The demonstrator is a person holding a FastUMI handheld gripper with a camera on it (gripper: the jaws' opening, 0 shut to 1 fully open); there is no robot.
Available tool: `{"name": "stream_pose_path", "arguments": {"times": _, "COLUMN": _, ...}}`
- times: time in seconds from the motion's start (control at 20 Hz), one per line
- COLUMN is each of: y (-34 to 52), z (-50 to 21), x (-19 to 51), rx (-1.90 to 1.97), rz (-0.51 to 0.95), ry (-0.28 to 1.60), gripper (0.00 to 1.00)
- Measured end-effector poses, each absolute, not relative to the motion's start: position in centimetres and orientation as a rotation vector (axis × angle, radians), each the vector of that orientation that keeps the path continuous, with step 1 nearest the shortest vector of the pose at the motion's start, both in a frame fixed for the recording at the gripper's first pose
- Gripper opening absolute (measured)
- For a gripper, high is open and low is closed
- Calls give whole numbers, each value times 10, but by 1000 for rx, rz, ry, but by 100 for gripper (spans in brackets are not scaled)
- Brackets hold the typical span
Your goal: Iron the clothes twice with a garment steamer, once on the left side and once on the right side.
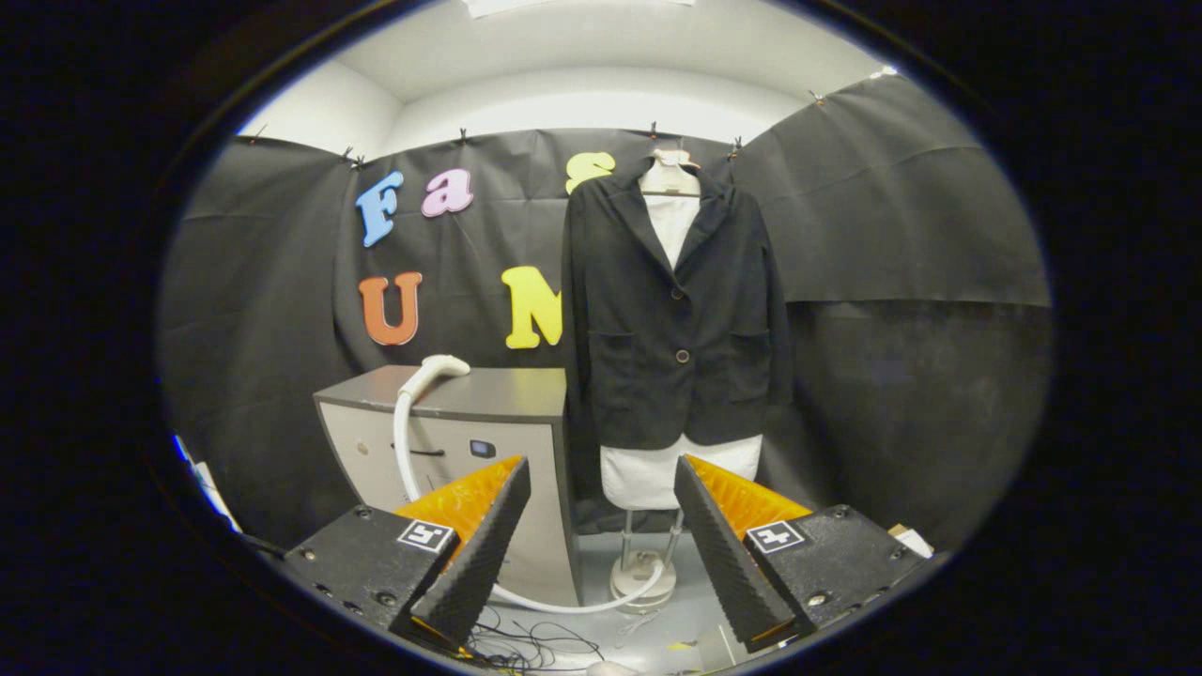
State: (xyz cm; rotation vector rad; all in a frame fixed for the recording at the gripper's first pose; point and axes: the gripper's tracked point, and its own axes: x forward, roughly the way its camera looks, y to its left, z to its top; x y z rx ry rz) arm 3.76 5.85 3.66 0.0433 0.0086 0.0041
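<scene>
A black blazer (671, 319) hangs buttoned on a white mannequin torso (678, 474) that stands on a metal stand (644, 573) well beyond my fingers. The white steamer head (437, 368) lies on top of a grey cabinet (470, 427) to the left of the mannequin. Its white hose (404, 446) drops down the cabinet front and curls along the floor toward the stand. My gripper (601, 488) is open, fingers wide apart with nothing between them, far back from both the steamer and the blazer.
Black cloth walls close the booth behind and on both sides. Thin dark cables (531, 648) lie on the floor just below my fingers. A small box (909, 540) sits on the floor past the right finger.
</scene>
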Motion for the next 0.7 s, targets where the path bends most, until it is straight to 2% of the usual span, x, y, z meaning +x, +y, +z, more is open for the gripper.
{"name": "stream_pose_path", "arguments": {"times": 0.35, "y": 141, "z": 88, "x": 103, "rx": 54, "rz": 112, "ry": 35, "gripper": 98}}
{"name": "stream_pose_path", "arguments": {"times": 0.7, "y": 255, "z": 112, "x": 202, "rx": 10, "rz": 236, "ry": 104, "gripper": 98}}
